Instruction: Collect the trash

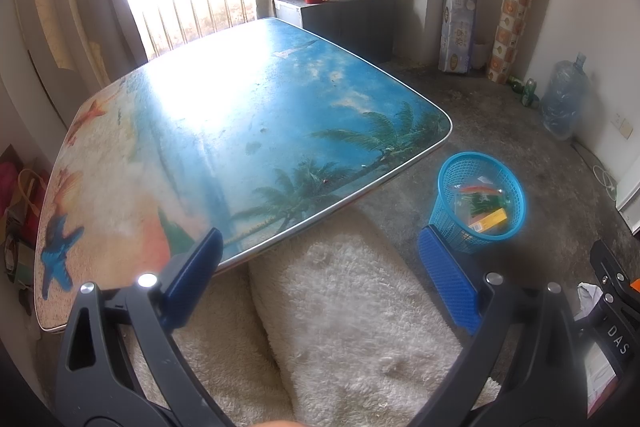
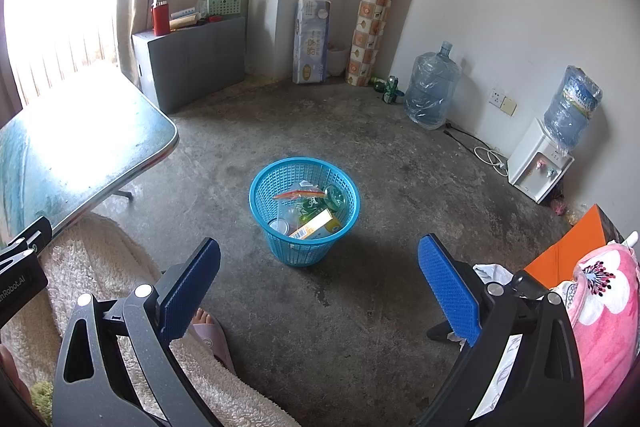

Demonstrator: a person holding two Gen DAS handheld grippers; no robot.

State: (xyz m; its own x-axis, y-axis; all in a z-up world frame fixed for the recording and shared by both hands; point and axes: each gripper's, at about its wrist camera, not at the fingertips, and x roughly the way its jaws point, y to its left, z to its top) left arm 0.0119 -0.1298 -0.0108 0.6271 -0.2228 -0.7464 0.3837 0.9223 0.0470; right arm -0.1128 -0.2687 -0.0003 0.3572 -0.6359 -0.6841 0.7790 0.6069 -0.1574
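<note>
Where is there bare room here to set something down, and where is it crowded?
The beach-print table shows nothing on its top. The concrete floor is bare between the blue basket and the right gripper. Crowded: the basket's inside, the grey cabinet top, and the far corner around the water jug.

"DAS" on right claw body | "nRobot.AI" on left claw body | other labels unreadable

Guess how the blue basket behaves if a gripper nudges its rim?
The basket is thin open mesh plastic, so probably light and slides on the concrete floor. Its base is narrower than the rim, so it may tip. Contents look like wrappers and a small box, adding little weight.
</note>
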